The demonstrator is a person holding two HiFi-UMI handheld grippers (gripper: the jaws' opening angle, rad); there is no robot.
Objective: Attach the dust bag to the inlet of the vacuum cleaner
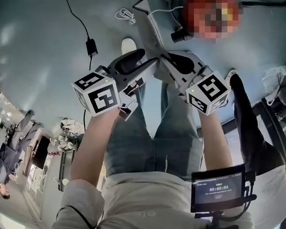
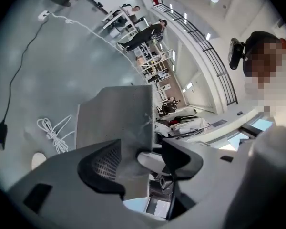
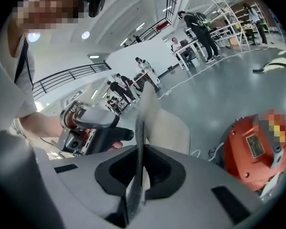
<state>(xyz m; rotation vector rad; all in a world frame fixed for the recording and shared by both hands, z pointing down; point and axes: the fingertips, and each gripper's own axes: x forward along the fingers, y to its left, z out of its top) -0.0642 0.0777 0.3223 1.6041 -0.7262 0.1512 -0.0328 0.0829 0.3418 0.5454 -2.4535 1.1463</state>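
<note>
The dust bag is a flat grey sheet that hangs over the floor between both grippers. My right gripper is shut on its thin edge, and the right gripper view shows the bag pinched edge-on between the jaws of that gripper. My left gripper is open. In the left gripper view the bag lies against one jaw of this gripper, with a gap to the other. The orange vacuum cleaner stands on the floor ahead to the right, and the vacuum cleaner shows beside the bag; its inlet is not visible.
A coiled white cable and a black power adapter with its cord lie on the grey floor. A black hose runs from the vacuum. A small screen hangs at the person's waist. People stand by tables far off.
</note>
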